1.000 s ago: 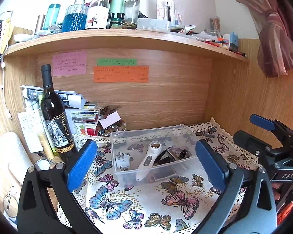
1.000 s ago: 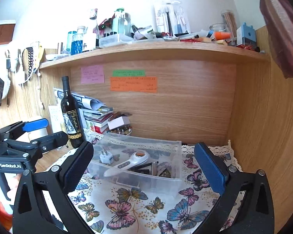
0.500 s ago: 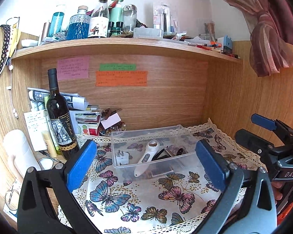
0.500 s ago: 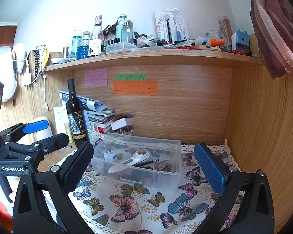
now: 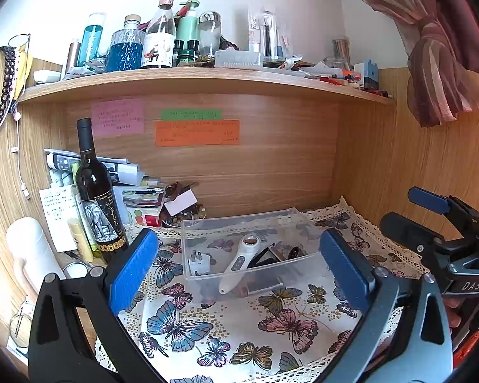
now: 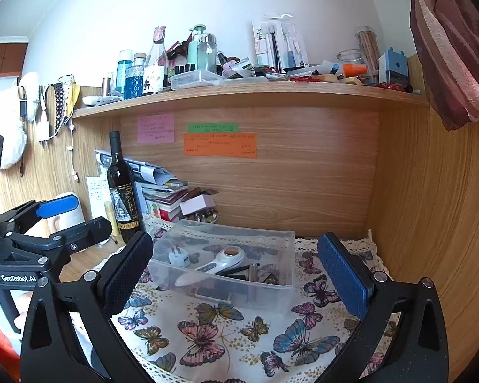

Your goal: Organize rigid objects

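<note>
- Both the left gripper [image 5: 238,266] and the right gripper [image 6: 234,269] are held with fingers apart, nothing between them.
- The white plug [image 5: 199,263] in the clear box [image 5: 239,220] is seen in both views.
- A roll of white paper [image 5: 32,249] is shown fully only in the left view.

Two wrist views, side by side, facing the desk's back wall.
Both share the clear bin [image 5: 249,249] [image 6: 226,255] mid-frame, near; each catches the other's gripper at its edge.

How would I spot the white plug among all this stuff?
Find the clear bin on the butterfly cloth. The plug stands at its left end, beside the long white handheld device: small, boxy, metal prongs pointing up.
</note>
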A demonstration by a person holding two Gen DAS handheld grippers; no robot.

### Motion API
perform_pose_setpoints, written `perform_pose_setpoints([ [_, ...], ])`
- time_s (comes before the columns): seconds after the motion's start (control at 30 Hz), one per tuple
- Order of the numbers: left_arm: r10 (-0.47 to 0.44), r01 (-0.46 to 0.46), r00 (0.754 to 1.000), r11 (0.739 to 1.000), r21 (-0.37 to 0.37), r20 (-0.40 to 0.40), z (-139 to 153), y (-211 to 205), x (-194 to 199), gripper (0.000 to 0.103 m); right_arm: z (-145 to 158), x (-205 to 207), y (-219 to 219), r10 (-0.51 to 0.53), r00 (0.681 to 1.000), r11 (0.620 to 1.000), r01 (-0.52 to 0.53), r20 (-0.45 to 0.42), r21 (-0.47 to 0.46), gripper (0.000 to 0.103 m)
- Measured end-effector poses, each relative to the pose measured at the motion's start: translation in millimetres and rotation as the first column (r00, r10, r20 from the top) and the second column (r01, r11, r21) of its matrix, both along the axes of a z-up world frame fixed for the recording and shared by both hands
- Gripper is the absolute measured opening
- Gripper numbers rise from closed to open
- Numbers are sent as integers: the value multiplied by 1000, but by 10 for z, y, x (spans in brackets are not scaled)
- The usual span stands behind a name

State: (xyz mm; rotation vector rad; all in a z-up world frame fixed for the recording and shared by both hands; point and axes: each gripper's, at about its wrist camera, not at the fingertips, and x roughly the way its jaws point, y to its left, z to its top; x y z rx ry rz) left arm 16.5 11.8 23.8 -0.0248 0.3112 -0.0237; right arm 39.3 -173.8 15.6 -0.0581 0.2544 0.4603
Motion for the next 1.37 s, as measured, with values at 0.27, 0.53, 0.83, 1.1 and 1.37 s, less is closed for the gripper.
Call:
perform_pose_setpoints([
  [0.27, -6, 6, 1000, 1000, 1, -1, 0, -6, 14, 103, -3, 10, 20, 6, 1000, 1000, -6, -4, -1, 103],
  [0.53, -11, 11, 1000, 1000, -10, -3, -9, 21, 30, 103, -7, 17, 18, 7, 1000, 1000, -7, -7, 1, 103],
  [0.83, -15, 15, 1000, 1000, -7, 8, -6, 13, 5, 103, -17, 19, 19, 5, 1000, 1000, -5, -10, 1, 103],
  [1.1, -32, 32, 999, 999, -20, -4, -1, 25, 23, 103, -21, 15, 27, 7, 1000, 1000, -7, -8, -6, 103],
  [1.37, -43, 43, 999, 999, -20, 1, -8, 15, 25, 103, -44, 33, 49, 9, 1000, 1000, -9, -17, -12, 103],
])
